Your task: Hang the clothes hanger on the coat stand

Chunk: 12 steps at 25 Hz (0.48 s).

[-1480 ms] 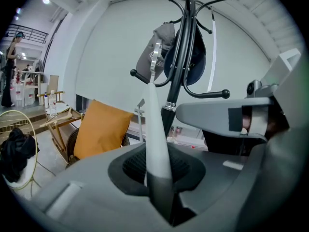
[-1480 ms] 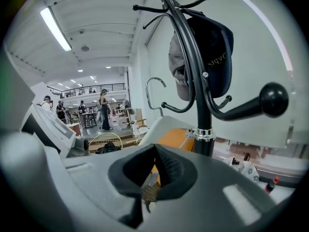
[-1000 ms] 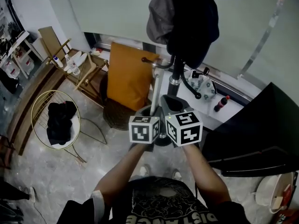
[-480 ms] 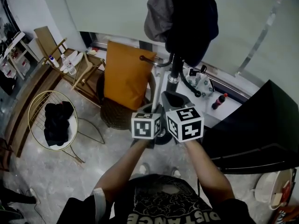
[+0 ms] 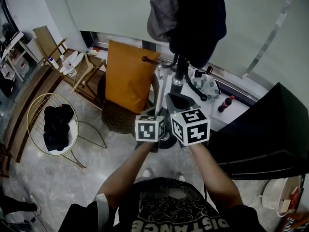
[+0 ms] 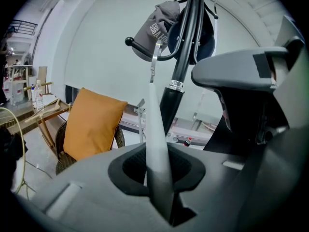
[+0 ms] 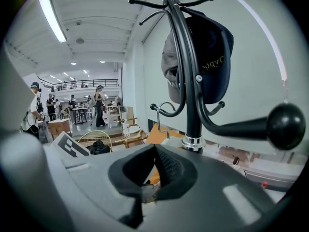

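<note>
Here the left gripper (image 6: 159, 178) has its jaws clamped on the white clothes hanger (image 6: 155, 129), held upright, while the right gripper (image 7: 152, 178) keeps narrow jaws apparently nipping its lower edge, steadying the metal hook (image 6: 154, 62) by the coat stand (image 6: 181, 66) and its lower peg (image 6: 140, 47).

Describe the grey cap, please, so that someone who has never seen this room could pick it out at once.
Find the black coat stand in front of the pale wall; two caps hang near its top. The grey cap is the one on the orange cushion's side of the pole. It is lighter than the dark navy cap beside it and bears white lettering.
</note>
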{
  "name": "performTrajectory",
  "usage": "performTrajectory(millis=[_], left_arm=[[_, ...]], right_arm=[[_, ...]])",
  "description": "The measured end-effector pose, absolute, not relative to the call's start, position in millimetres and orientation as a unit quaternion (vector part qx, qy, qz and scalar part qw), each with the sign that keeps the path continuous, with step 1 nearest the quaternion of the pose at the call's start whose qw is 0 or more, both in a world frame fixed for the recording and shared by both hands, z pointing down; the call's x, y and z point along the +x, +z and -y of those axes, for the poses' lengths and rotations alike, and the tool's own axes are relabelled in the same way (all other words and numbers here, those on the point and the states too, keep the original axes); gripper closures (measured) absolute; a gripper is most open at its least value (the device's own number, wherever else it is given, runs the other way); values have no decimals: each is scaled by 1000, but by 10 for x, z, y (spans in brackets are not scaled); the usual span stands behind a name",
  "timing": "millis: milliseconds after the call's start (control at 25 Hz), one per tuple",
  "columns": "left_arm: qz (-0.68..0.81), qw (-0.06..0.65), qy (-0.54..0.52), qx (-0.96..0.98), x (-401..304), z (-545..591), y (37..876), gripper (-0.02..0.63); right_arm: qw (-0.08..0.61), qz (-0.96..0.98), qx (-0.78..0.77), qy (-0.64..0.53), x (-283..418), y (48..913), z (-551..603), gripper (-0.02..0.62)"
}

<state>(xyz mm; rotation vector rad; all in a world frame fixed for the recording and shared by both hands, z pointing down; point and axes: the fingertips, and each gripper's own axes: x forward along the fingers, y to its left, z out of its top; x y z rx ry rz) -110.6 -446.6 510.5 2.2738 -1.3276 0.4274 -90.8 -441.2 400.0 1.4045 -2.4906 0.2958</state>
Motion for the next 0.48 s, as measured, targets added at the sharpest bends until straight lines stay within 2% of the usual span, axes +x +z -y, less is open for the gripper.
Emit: performTrajectory(millis=[480], left_arm=[[484,239,161,826,-1076,4528,5228,537]], right_arm=[[129,859,485,104,-893,4029,4472,595]])
